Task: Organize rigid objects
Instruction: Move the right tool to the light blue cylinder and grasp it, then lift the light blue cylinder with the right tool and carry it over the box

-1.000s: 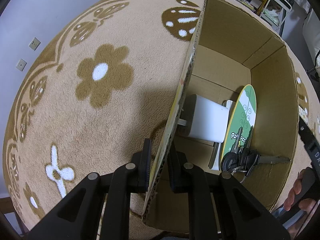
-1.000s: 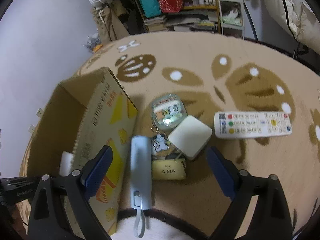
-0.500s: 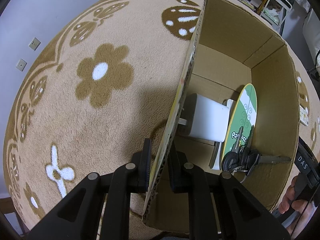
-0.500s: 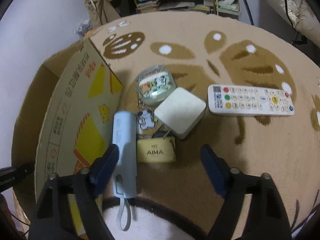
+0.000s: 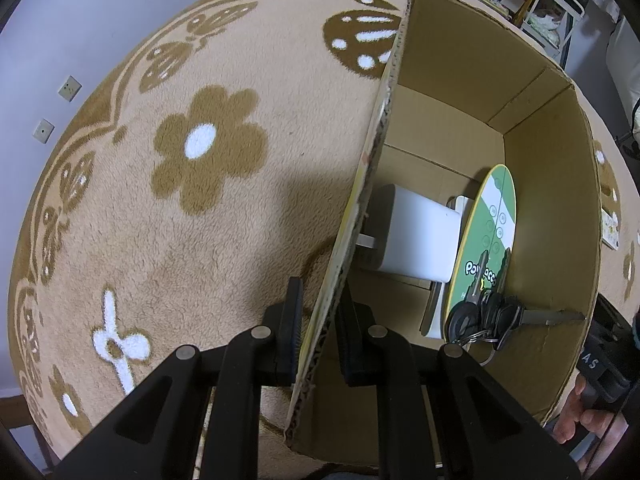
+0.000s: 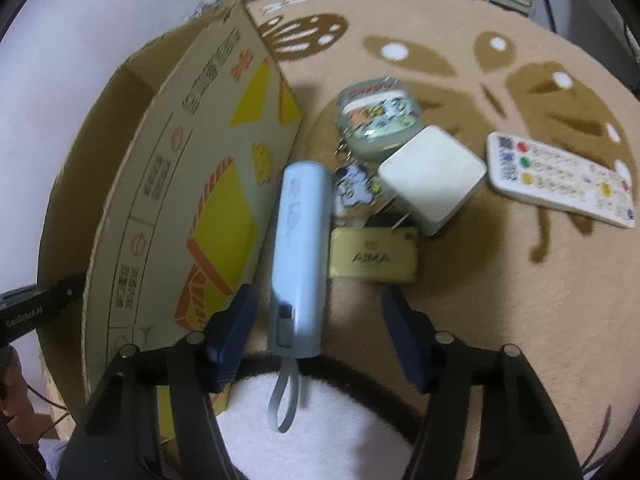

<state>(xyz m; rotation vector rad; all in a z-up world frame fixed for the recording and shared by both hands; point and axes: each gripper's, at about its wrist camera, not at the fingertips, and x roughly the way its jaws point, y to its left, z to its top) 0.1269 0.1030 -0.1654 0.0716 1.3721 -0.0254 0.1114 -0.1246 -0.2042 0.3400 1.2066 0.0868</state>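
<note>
Now | right hand-held gripper (image 6: 320, 340) closing, untouched | blue power bank (image 6: 300, 256) between jaws

The brown cardboard box (image 6: 168, 184) sits on the tan flowered rug (image 6: 500, 300). Just right of the box lies the long pale-blue power bank (image 6: 302, 248). Further right lies the flat gold tag (image 6: 374, 255), behind it the white square charger (image 6: 434, 178), and furthest the white remote control (image 6: 560, 180). Inside the box lie a bunch of black keys (image 5: 492, 316).

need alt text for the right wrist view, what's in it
The right gripper is closing its fingers around the near end of a light blue power bank lying on the rug beside a cardboard box. Past it lie a gold tag, a white charger, a round case and a remote.
</note>
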